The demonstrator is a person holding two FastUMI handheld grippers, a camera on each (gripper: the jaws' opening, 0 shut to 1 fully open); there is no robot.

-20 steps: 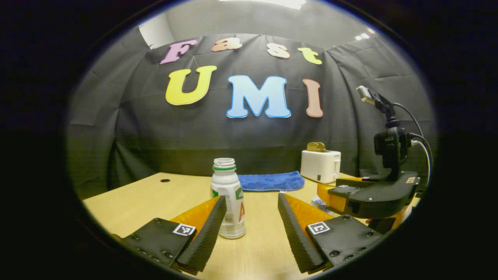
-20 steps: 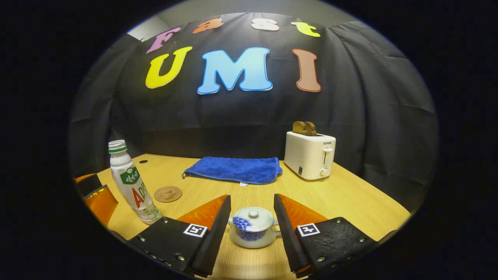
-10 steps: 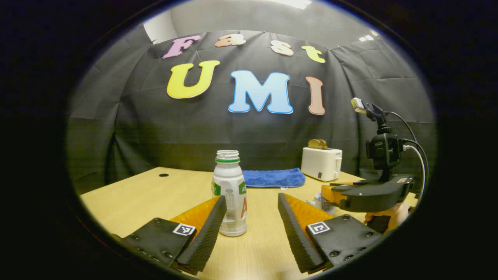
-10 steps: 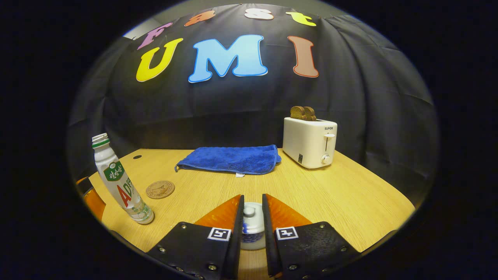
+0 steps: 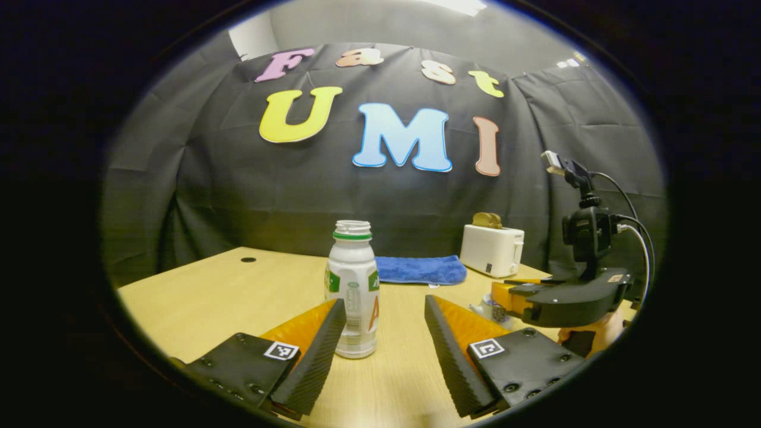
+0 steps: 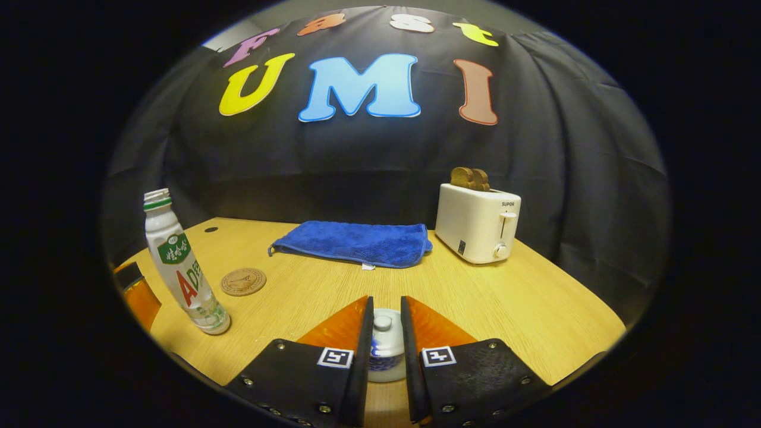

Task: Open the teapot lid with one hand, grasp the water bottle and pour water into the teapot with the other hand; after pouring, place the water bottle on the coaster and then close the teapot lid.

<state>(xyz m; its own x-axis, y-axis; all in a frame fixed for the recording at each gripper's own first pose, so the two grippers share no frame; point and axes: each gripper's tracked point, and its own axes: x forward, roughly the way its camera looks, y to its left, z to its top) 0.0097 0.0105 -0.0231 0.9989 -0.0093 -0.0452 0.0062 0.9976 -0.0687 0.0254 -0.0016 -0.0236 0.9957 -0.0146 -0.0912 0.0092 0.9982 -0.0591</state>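
The white water bottle (image 5: pixel 352 291), uncapped with a green neck ring, stands upright on the table just ahead of my left gripper (image 5: pixel 384 302). That gripper is open, and the bottle is close to the tip of its left finger. In the right gripper view the bottle (image 6: pixel 181 267) stands at the left, with the round brown coaster (image 6: pixel 243 281) beside it. My right gripper (image 6: pixel 386 303) is shut on the knob of the teapot lid (image 6: pixel 382 323). The white and blue teapot (image 6: pixel 385 362) sits between its fingers. I cannot tell whether the lid is raised.
A blue cloth (image 6: pixel 357 242) lies at the back of the wooden table (image 6: pixel 535 309). A white toaster (image 6: pixel 478 229) with bread in it stands to the cloth's right. In the left gripper view the right gripper's body (image 5: pixel 565 297) with its camera mast rises at the right.
My right gripper has gone from open around the teapot to shut on the lid knob. My left gripper has shifted slightly, and the bottle now stands a little farther right between its fingers.
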